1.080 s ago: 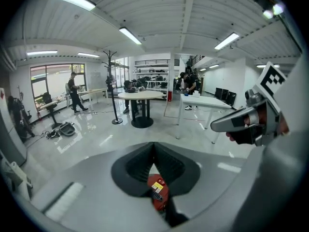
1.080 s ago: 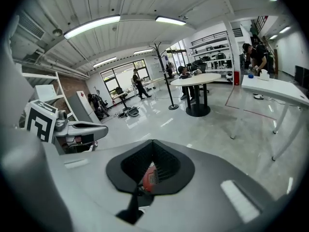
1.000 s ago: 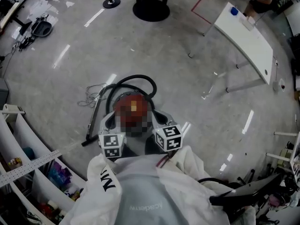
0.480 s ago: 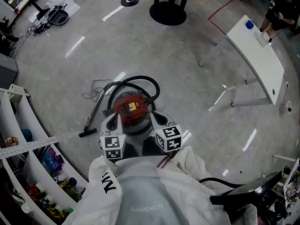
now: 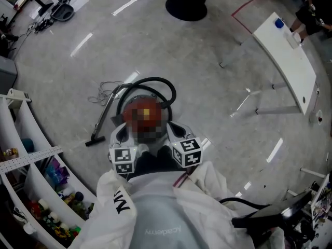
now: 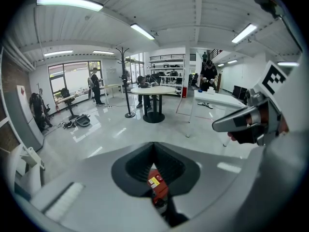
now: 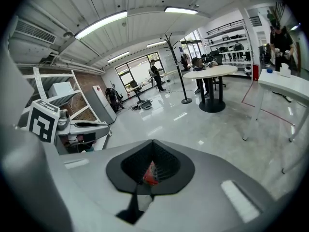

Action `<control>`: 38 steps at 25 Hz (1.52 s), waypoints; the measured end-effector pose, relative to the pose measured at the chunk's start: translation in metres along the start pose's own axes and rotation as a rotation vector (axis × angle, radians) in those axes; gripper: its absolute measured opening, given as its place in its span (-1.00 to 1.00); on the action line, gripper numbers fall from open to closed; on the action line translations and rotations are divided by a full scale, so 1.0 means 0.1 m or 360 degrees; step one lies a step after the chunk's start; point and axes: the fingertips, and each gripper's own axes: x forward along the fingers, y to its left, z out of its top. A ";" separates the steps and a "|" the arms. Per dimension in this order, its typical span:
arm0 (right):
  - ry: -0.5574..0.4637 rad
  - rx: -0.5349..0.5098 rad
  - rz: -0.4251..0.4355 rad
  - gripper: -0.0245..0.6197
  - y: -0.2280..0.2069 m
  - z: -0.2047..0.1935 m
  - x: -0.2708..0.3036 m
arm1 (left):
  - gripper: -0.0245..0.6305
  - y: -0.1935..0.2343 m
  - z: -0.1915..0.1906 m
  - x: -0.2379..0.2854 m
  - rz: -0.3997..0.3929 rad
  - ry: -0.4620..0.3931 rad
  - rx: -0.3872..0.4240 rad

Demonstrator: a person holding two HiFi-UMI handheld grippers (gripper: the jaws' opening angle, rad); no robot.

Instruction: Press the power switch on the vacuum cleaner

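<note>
A red canister vacuum cleaner point(image 5: 136, 104) stands on the floor just ahead of me, with its black hose point(image 5: 155, 82) looped behind it and its wand point(image 5: 104, 119) lying to the left. A blurred patch hides its top, so I cannot pick out a switch. My left gripper point(image 5: 121, 135) and right gripper point(image 5: 178, 130) hang side by side above its near end, both shut and empty. In the left gripper view the vacuum cleaner point(image 6: 157, 185) shows red through the hollow below the left gripper point(image 6: 154, 144). The right gripper point(image 7: 152, 142) frames the vacuum cleaner point(image 7: 150, 174) the same way.
A white table point(image 5: 285, 51) stands at the far right and a round table's black base point(image 5: 187, 7) at the top. Curved white shelves point(image 5: 31, 175) with small items line the left. A thin cable point(image 5: 104, 95) lies by the wand. People stand far off.
The head view has swung a little, so the floor and vacuum cleaner sit slightly differently in the picture. Both grippers keep the same place above the vacuum cleaner, still shut.
</note>
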 end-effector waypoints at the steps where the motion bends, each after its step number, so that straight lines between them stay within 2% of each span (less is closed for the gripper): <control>1: 0.0002 0.0005 -0.0006 -0.92 0.00 -0.01 0.00 | -0.93 0.00 0.00 0.01 -0.0007 -0.0001 -0.0003; 8: 0.0013 0.0012 -0.0061 -0.92 0.02 -0.07 0.13 | -0.93 0.05 -0.13 0.07 -0.0062 0.0005 -0.0030; 20: 0.0038 0.0044 -0.0151 -0.92 -0.04 -0.23 0.41 | -0.93 0.30 -0.51 0.24 -0.0079 0.0047 -0.0088; 38: 0.0115 0.0057 -0.0190 -0.92 -0.17 -0.62 0.99 | -0.93 0.34 -0.94 0.75 -0.0107 0.0107 -0.0148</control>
